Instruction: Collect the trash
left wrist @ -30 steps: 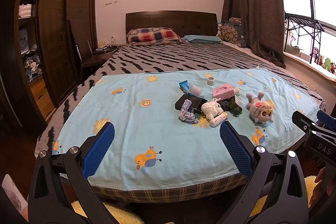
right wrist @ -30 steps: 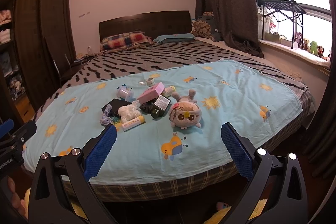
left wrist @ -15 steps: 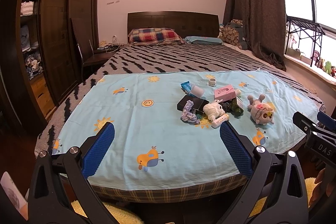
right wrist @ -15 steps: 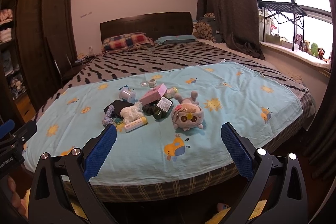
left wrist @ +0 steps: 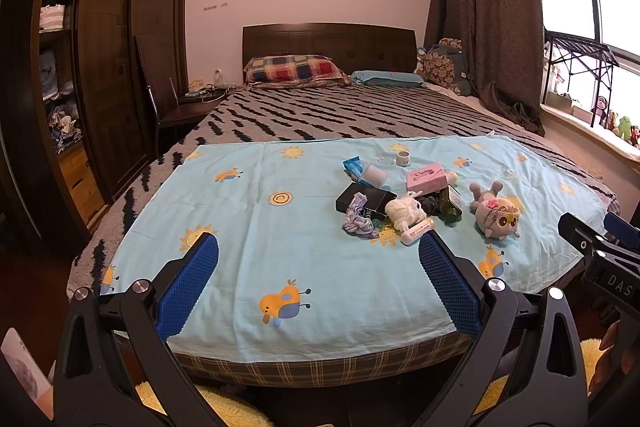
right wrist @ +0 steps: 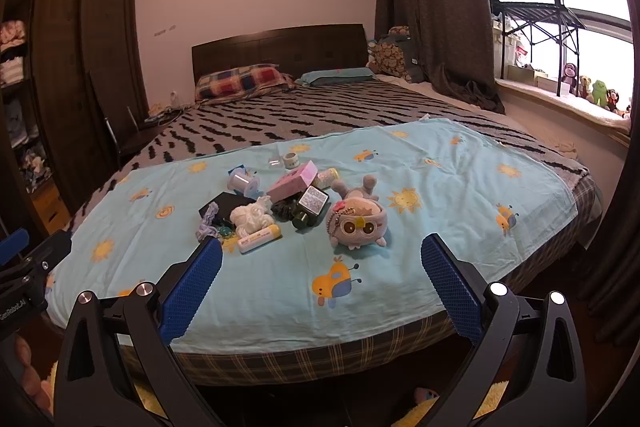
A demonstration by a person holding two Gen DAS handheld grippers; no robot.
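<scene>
Blue-padded, our left hand-held gripper and right hand-held gripper hang spread and empty before the bed. Ahead on the sheet lies the clutter; the white tube, lengthwise left-to-right, sits nearer our right.

A bed with a zebra-striped cover fills mid-frame. A light blue sheet overlies its near end. Right of centre on the sheet sits a cluster: pink box, black box, white tube, grey plush toy.
</scene>
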